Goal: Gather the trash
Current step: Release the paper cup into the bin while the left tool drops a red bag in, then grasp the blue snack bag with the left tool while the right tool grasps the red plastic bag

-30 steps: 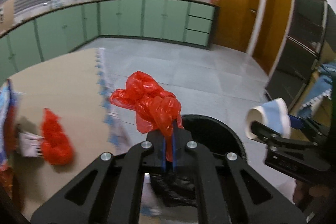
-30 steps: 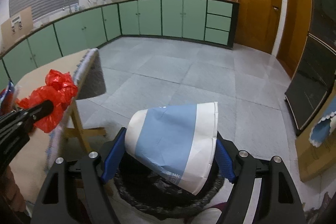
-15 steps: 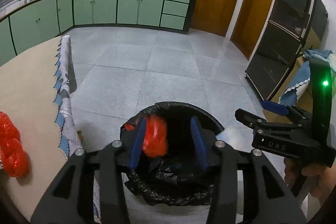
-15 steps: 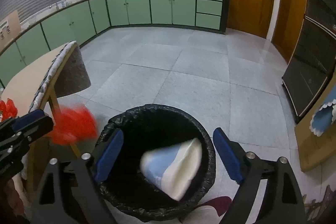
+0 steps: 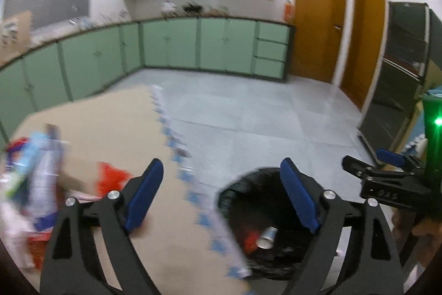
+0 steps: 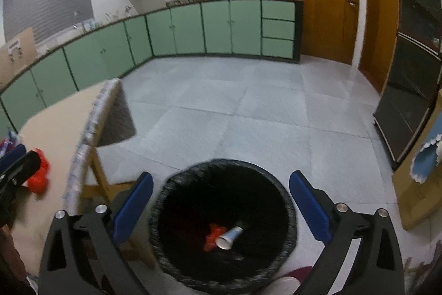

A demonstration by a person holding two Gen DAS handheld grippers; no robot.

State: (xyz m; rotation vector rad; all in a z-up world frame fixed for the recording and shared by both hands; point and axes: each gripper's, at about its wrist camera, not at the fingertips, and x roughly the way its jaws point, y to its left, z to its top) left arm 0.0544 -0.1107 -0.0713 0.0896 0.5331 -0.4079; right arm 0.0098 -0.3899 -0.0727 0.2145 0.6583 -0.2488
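Observation:
A black-lined trash bin [image 6: 221,226] stands on the floor beside the table. Inside it lie a blue and white paper cup [image 6: 228,238] and a crumpled red plastic bag [image 6: 212,237]; the left wrist view shows the same bin [image 5: 234,201], cup [image 5: 267,237] and bag [image 5: 250,238]. My right gripper [image 6: 221,208] hangs over the bin, its jaws still opening with nothing between them. My left gripper [image 5: 221,195] sits over the table's edge, jaws opening and empty. A second red bag [image 5: 110,179] lies on the table [image 5: 110,123], with blurred packets [image 5: 41,170] at the far left.
A patterned cloth border [image 5: 176,145] marks the table edge next to the bin. The right gripper's body [image 5: 386,184] shows at the right of the left wrist view. Green cabinets [image 6: 193,29] line the far wall; a dark glass cabinet [image 6: 408,90] stands to the right.
Both grippers opened: the red bag dropped from the left one and the cup from the right, and both now lie in the bin. The left gripper has swung back toward the table.

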